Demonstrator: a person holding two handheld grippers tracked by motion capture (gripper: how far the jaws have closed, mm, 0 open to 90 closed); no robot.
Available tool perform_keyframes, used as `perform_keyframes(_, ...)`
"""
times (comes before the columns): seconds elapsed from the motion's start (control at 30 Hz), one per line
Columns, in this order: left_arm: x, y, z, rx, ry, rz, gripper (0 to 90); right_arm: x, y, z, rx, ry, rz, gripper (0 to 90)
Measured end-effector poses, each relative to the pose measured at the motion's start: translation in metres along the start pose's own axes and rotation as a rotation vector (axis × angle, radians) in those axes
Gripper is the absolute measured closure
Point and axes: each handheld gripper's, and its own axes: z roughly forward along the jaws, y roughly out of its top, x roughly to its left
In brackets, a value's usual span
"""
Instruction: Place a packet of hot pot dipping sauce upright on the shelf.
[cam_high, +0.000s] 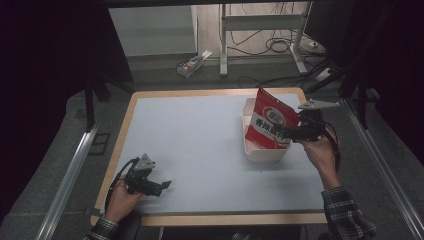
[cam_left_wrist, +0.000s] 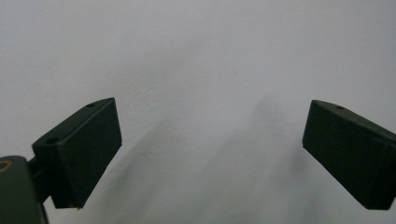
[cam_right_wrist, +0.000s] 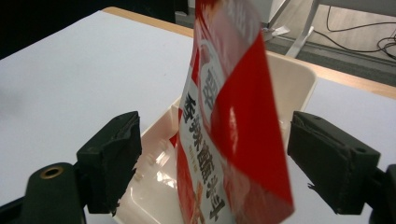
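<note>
- Now your right gripper (cam_right_wrist: 212, 163) has its jaws spread, clear of the red-and-white glossy snack pouch (cam_right_wrist: 229, 140) standing between them in the shallow white plastic tray (cam_high: 265, 152).
- Your left gripper (cam_left_wrist: 210, 154) rests spread over the pale grey table (cam_high: 200, 140).

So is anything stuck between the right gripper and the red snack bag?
No, nothing visible is in the way. The red snack bag stands in the white tub, right between the open jaws of the right gripper. There is a clear gap on each side, so neither pad presses on it.
</note>
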Motion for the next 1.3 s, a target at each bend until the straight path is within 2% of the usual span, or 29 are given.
perform_keyframes(0.77, -0.001, 0.000, 0.001, 0.007, -0.001, 0.012, 4.5, 0.008, -0.029, -0.006, 0.023, 0.034, 0.001, 12.5)
perform_keyframes(1.3, -0.001, 0.001, -0.002, -0.011, 0.003, 0.008, 4.5, 0.013, -0.048, -0.014, 0.056, 0.065, 0.052, 8.2)
